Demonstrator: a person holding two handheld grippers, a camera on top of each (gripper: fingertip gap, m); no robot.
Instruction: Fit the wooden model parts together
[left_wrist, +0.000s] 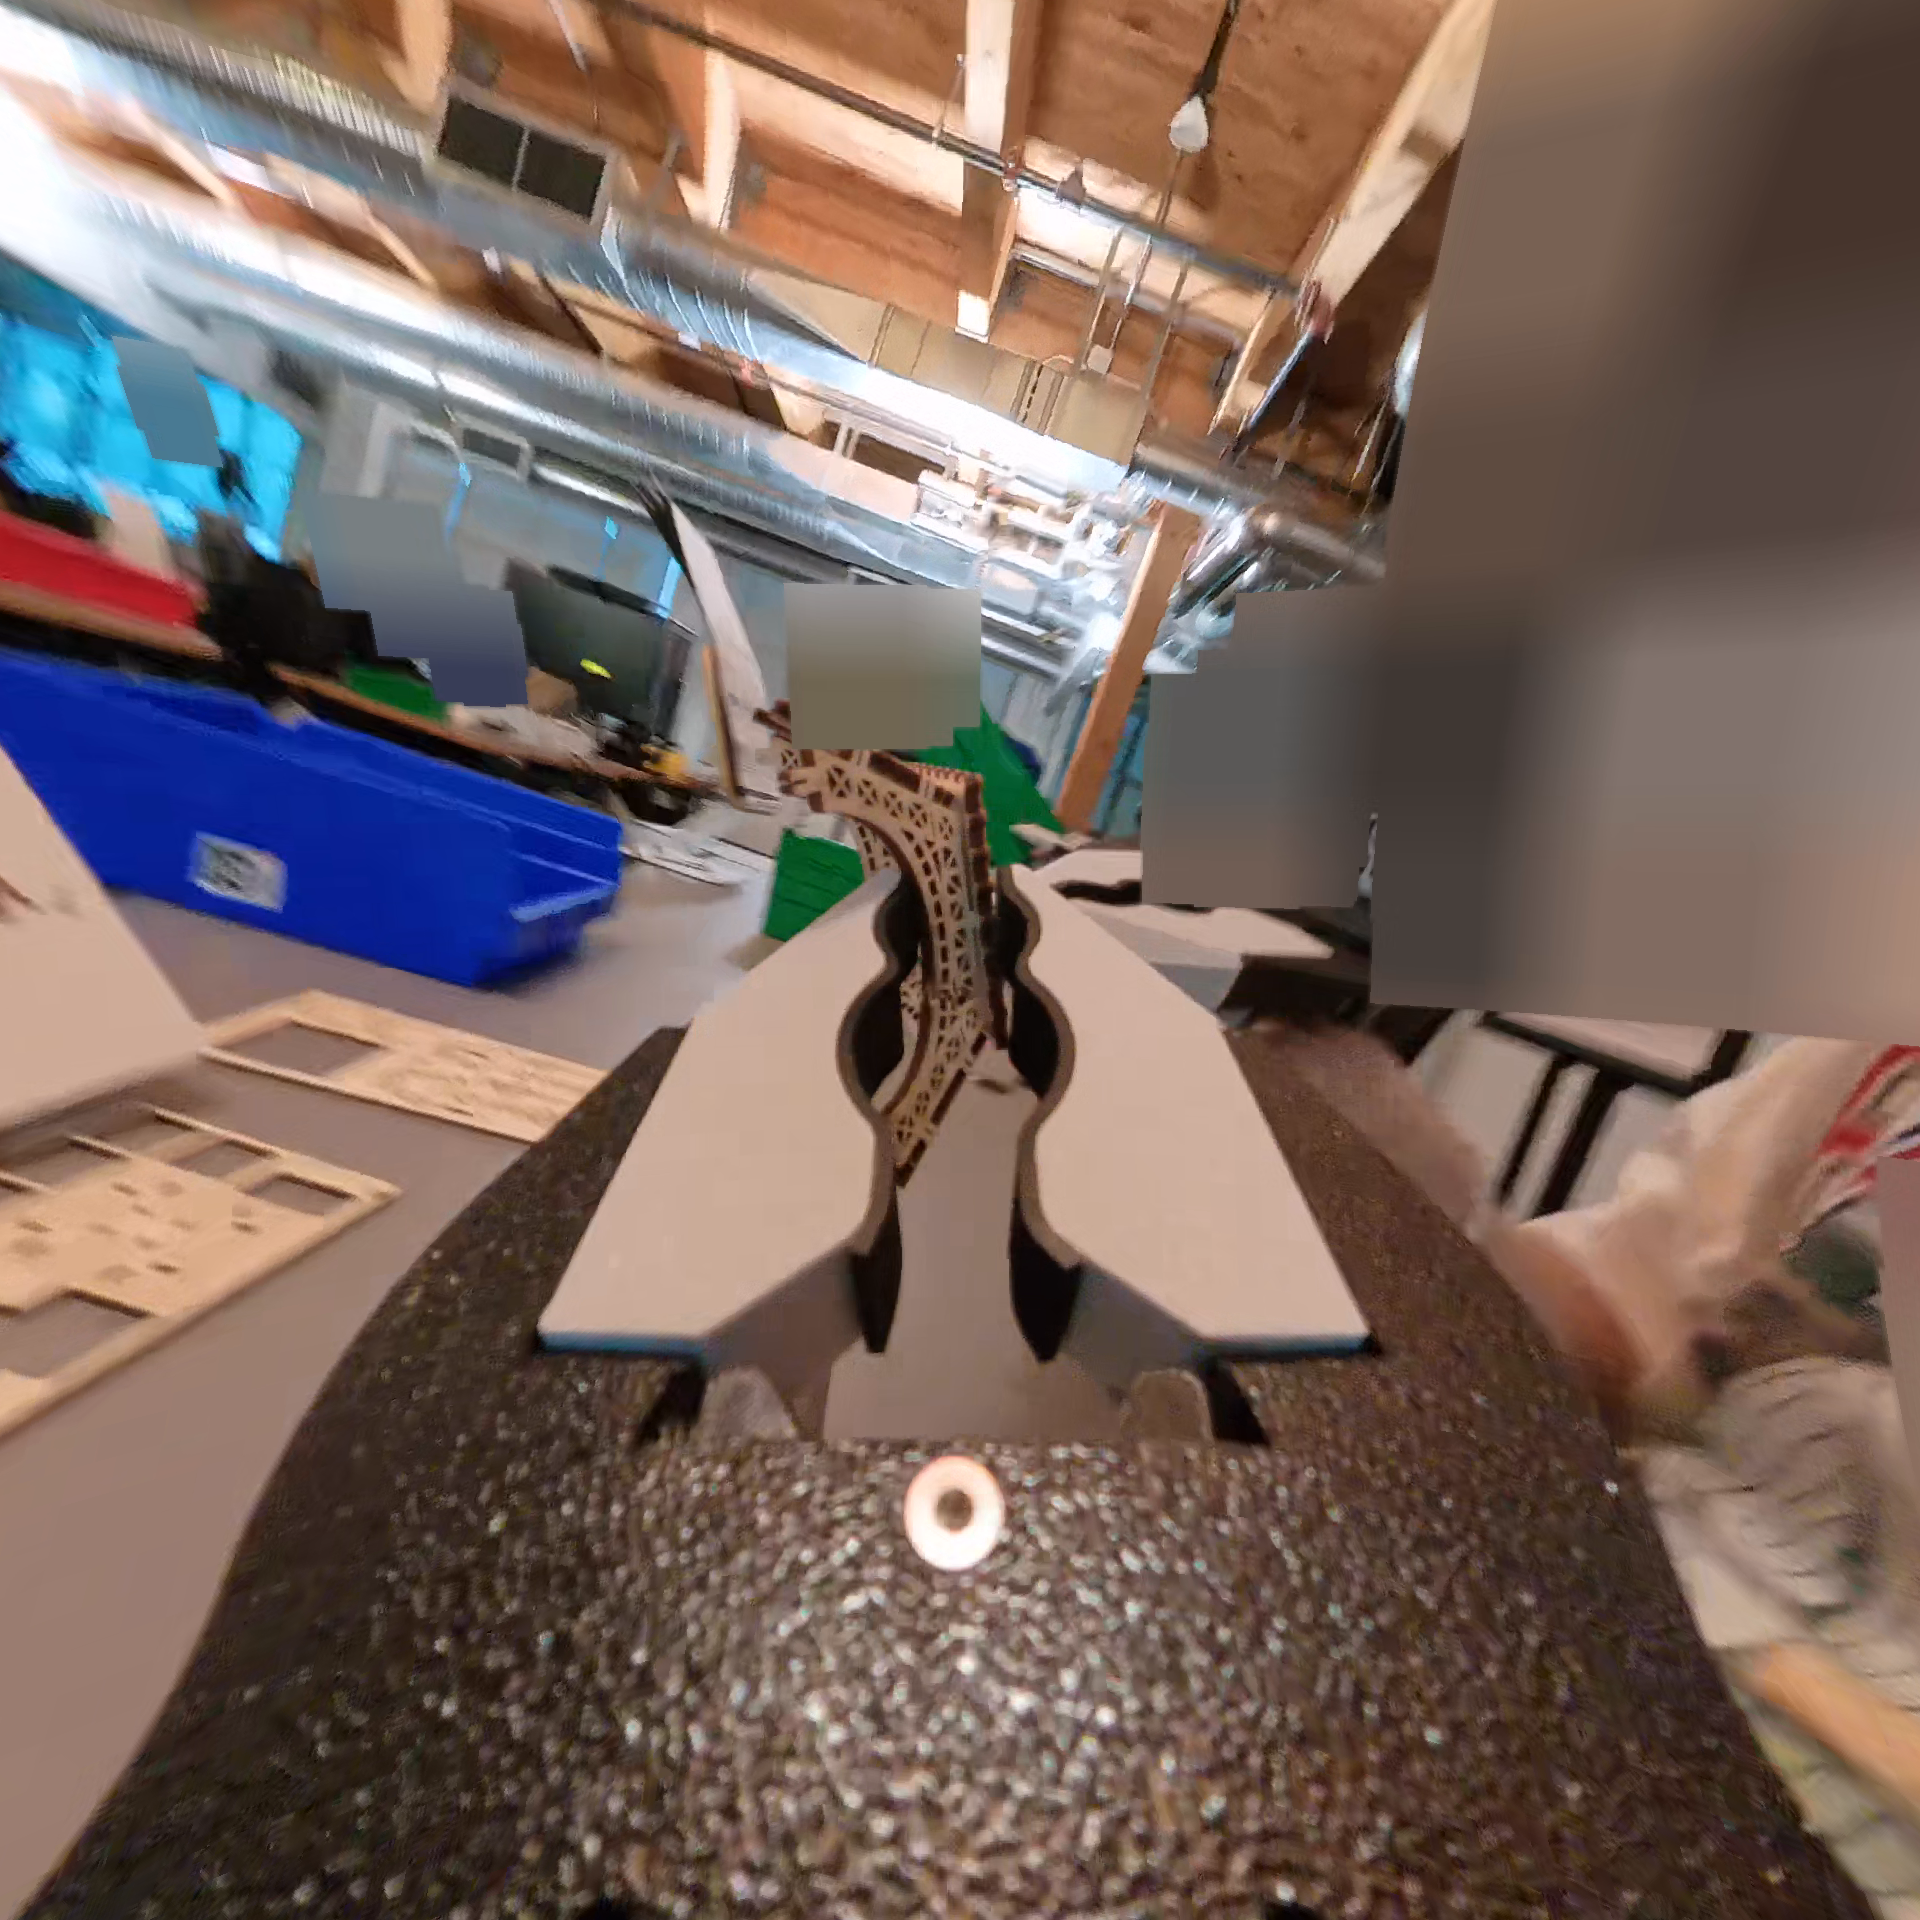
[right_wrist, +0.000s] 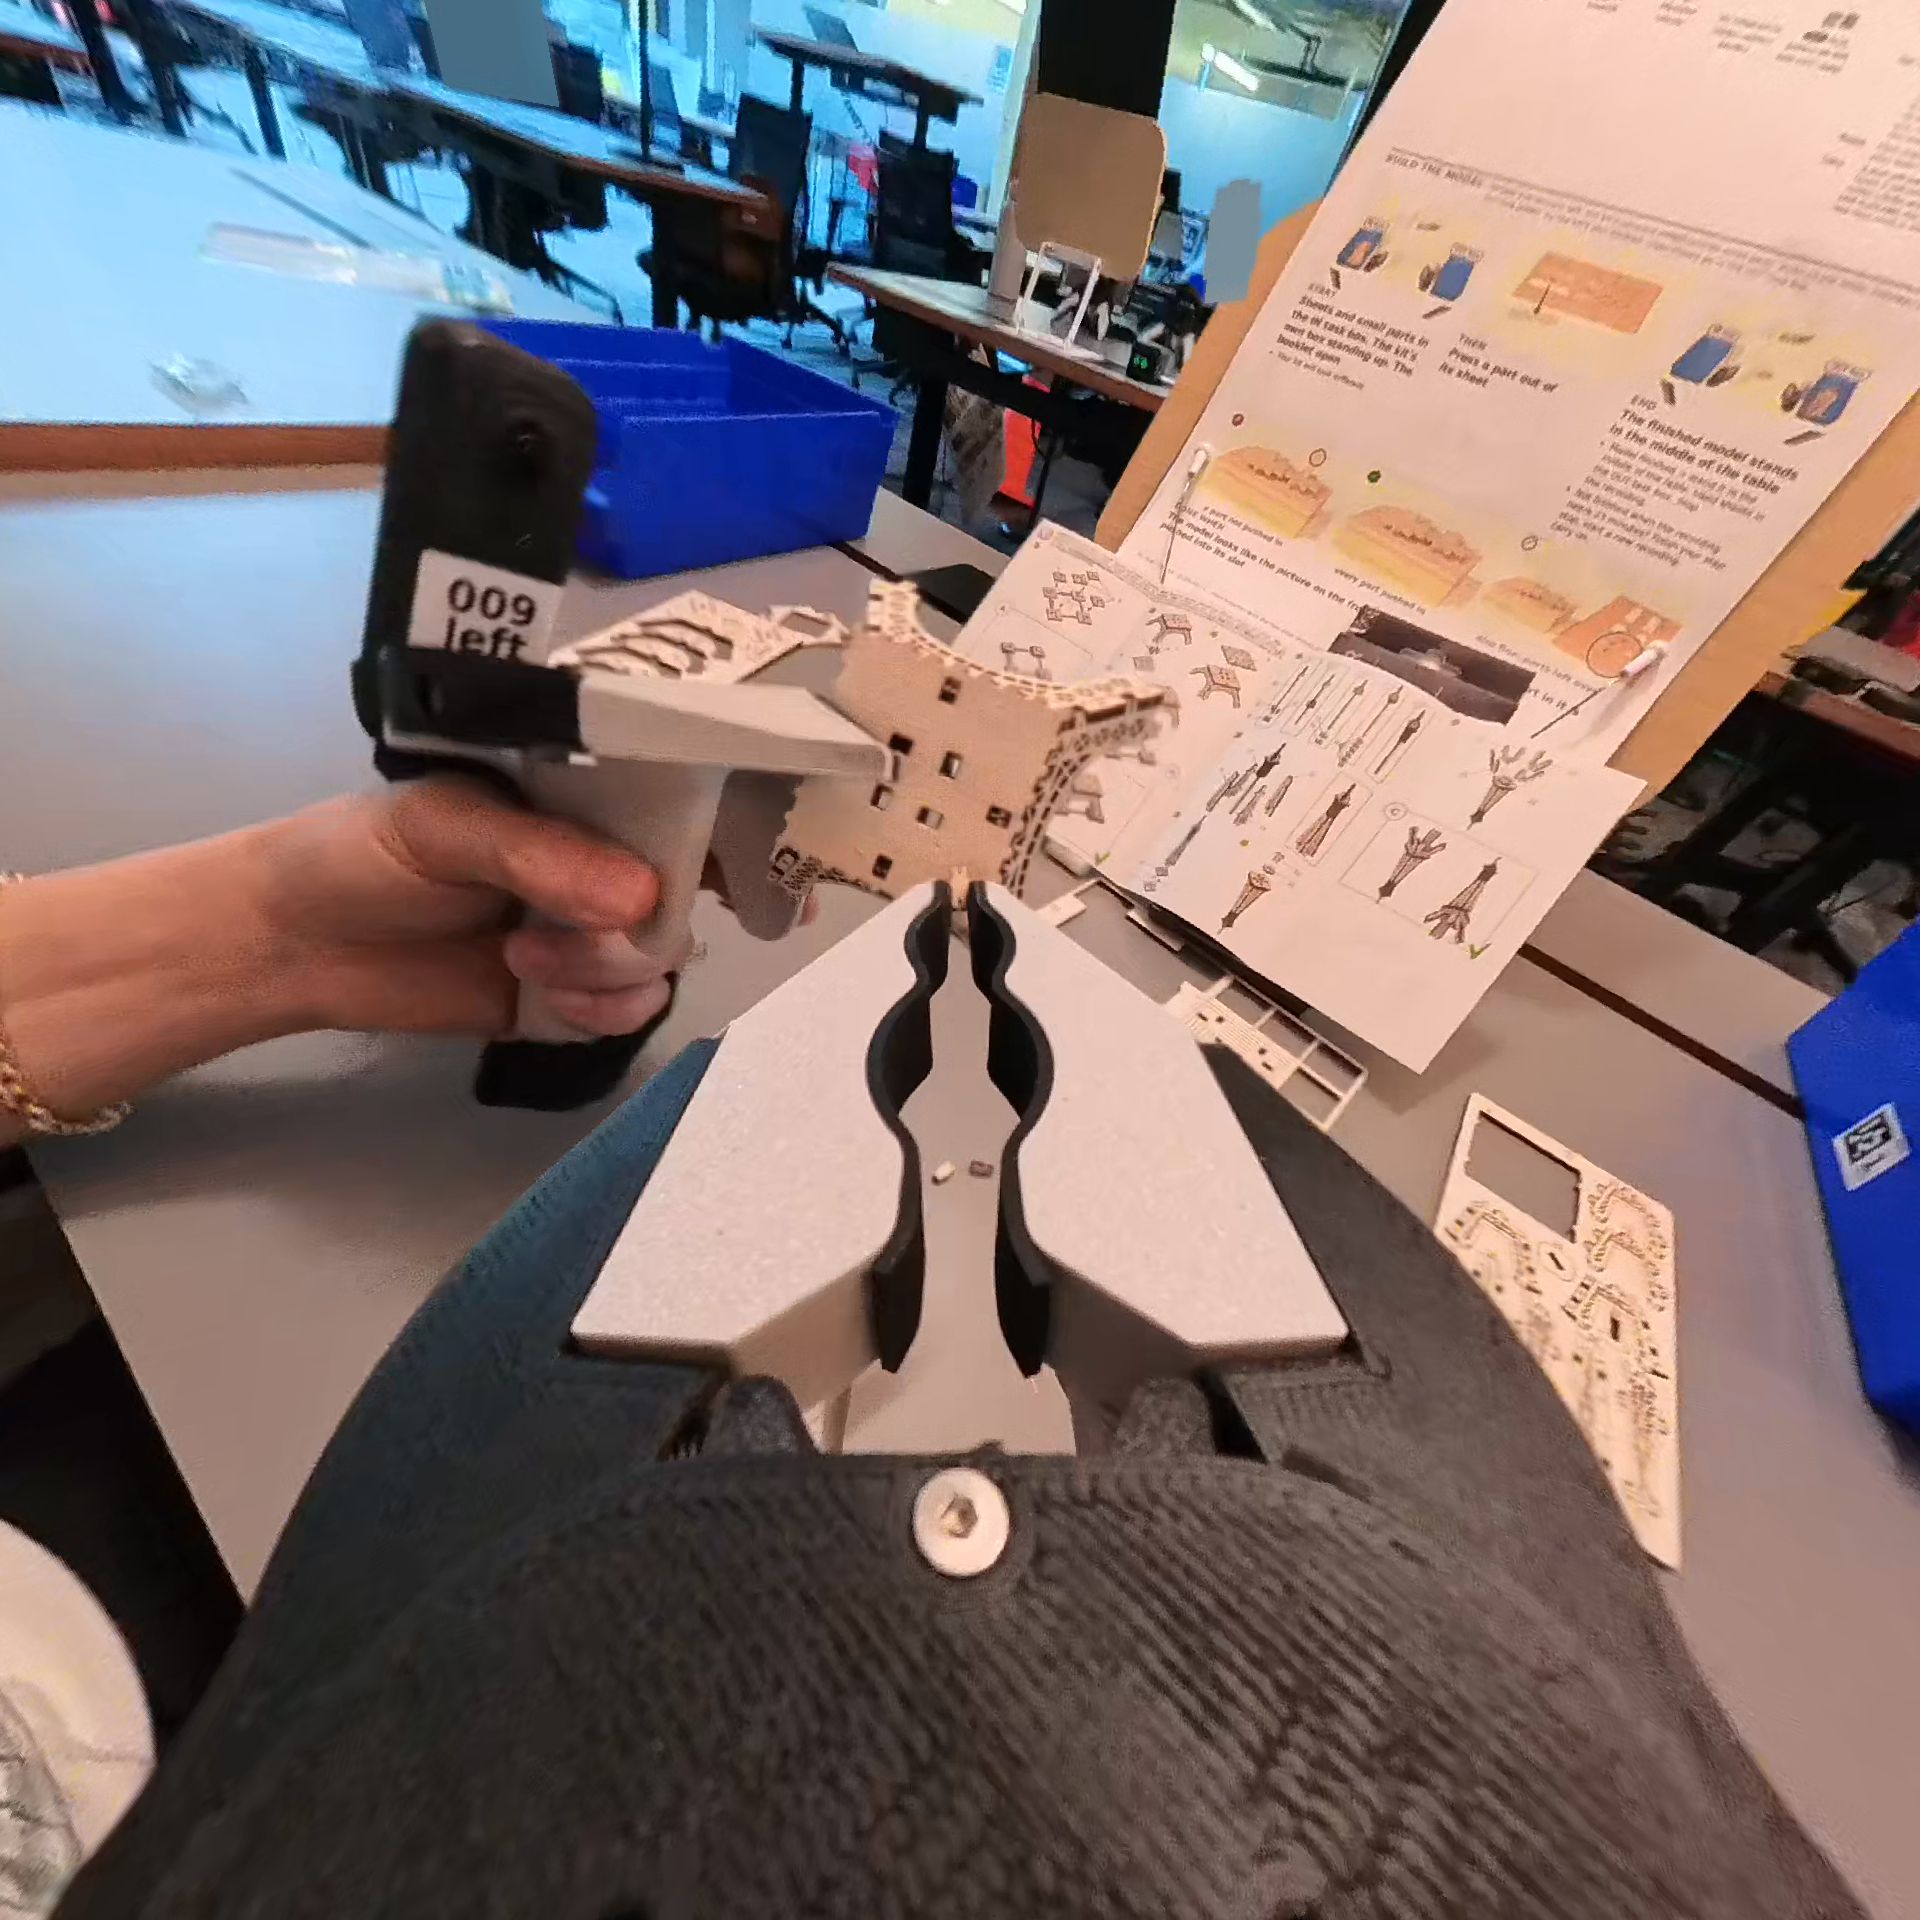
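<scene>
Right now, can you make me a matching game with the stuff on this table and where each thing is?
Things:
1. pale wooden lattice tower base
2. blue plastic bin
3. punched-out wooden part sheet
4. printed paper instruction sheet

Places:
A. flat on the grey table, right
B. clamped in the left gripper
C. behind the left gripper
D. propped behind the tower base

Pairs: 1-B, 2-C, 3-A, 4-D

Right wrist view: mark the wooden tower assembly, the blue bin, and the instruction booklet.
wooden tower assembly (right_wrist: 940, 764), right wrist view, slotted flat plate.
blue bin (right_wrist: 727, 457), right wrist view, front wall.
instruction booklet (right_wrist: 1340, 821), right wrist view, open page.
</scene>
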